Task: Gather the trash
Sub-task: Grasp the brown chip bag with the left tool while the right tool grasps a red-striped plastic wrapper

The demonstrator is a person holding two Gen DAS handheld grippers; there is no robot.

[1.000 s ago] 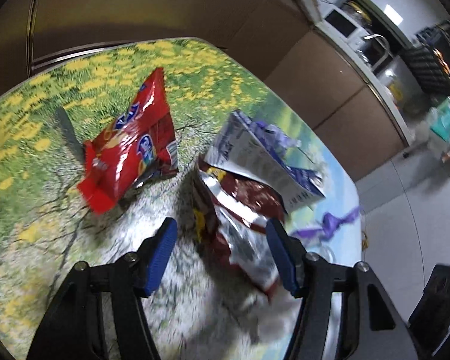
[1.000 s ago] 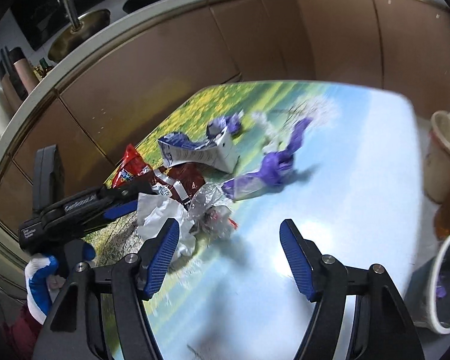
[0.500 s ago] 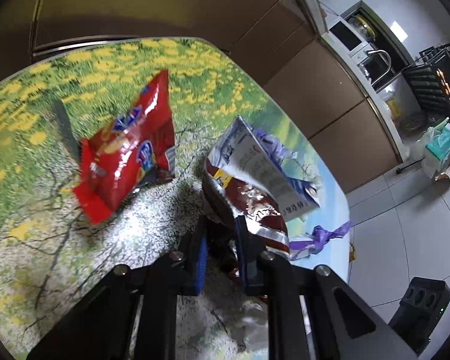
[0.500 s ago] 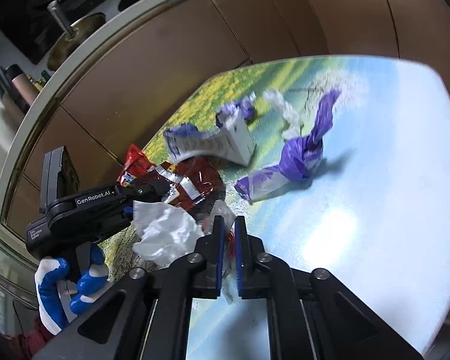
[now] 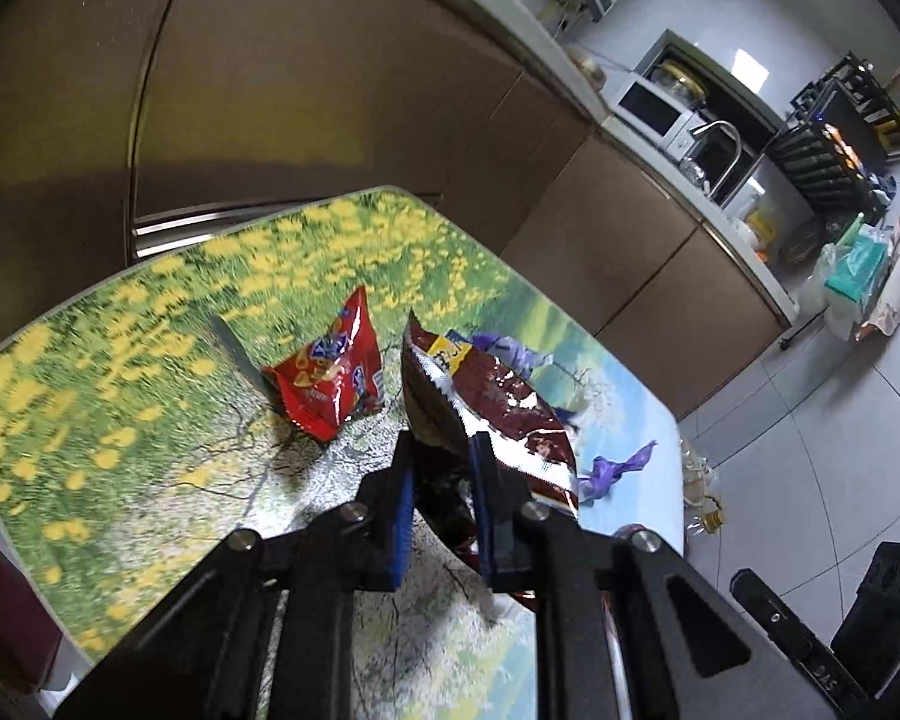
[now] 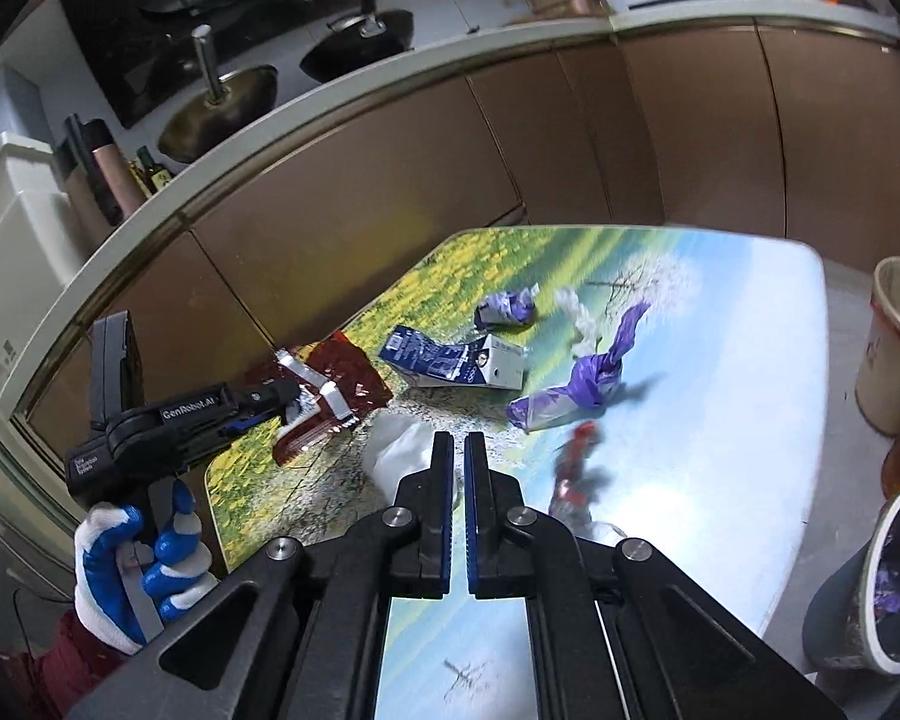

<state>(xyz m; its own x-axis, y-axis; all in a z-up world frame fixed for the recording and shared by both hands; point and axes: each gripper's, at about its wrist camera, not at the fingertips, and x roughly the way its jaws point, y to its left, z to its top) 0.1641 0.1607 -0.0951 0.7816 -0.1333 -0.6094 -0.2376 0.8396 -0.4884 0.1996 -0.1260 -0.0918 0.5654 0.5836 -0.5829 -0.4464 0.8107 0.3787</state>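
My left gripper (image 5: pixel 442 444) is shut on a dark red snack wrapper (image 5: pixel 498 402) with a silver lining, held up off the flower-print table (image 5: pixel 120 420). A red chip bag (image 5: pixel 330 378) lies just left of it. The right wrist view shows that left gripper (image 6: pixel 282 402) and the same wrapper (image 6: pixel 342 384) at the left. My right gripper (image 6: pixel 457 468) is shut. A thin clear and red wrapper (image 6: pixel 576 468) dangles blurred at its right side, raised off the table. A white tissue (image 6: pixel 396 450) lies by its left finger.
A flattened blue and white carton (image 6: pixel 456 360), a knotted purple bag (image 6: pixel 576 390), a small purple crumple (image 6: pixel 504 309) and a white scrap (image 6: pixel 582 324) lie on the table. A beige bin (image 6: pixel 894 348) and a grey bin (image 6: pixel 870 588) stand on the floor at the right. Brown cabinets run behind.
Both grippers went from open to shut and then rose. The left one lifted the dark red wrapper off the table. The right one closed on the small crumpled wrapper, which now swings beside it.
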